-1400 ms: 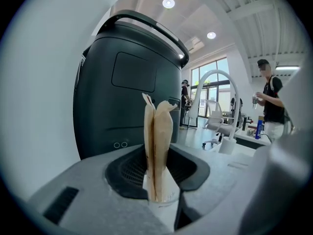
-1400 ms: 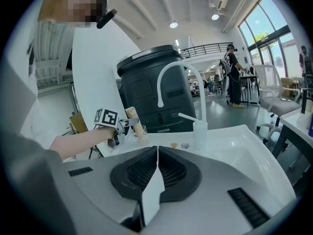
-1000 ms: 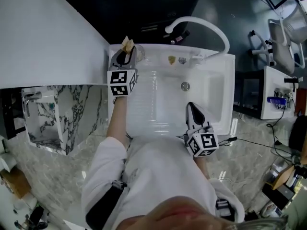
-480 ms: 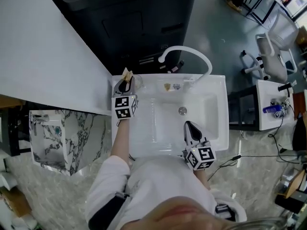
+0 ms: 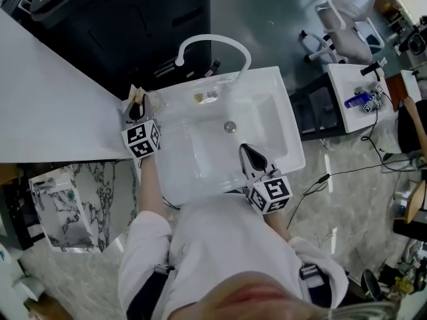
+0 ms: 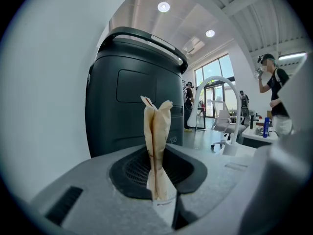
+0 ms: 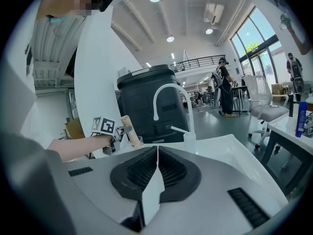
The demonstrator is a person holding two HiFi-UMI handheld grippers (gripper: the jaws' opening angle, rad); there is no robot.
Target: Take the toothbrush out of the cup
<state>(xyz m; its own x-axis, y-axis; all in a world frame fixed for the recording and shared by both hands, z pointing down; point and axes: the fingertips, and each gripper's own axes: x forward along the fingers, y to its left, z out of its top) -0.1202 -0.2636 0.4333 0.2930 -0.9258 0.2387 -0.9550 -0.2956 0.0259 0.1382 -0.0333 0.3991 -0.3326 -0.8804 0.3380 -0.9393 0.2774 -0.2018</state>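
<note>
A toothbrush in a tan paper wrapper [image 6: 156, 131] stands upright between the jaws of my left gripper [image 6: 158, 180], which is shut on it. In the head view that gripper [image 5: 135, 105] is at the back left corner of the white sink [image 5: 280, 112], with the wrapped toothbrush [image 5: 137, 93] sticking out beyond it and a clear cup [image 5: 155, 100] just to its right. In the right gripper view the toothbrush [image 7: 128, 129] leans over the cup [image 7: 139, 141], its lower end at the cup's mouth. My right gripper [image 5: 246, 150] hovers shut and empty over the sink's front edge.
A white arched faucet [image 5: 213, 42] rises behind the basin, with a drain [image 5: 229, 127] in the bottom. A white counter [image 5: 47, 105] lies to the left and a large dark bin [image 5: 133, 19] behind. A side table [image 5: 350, 85] and chairs stand to the right.
The head camera has swung, so the sink now sits higher and turned in the picture. My left gripper stays by the cup with the wrapped toothbrush. My right gripper stays over the sink's front.
</note>
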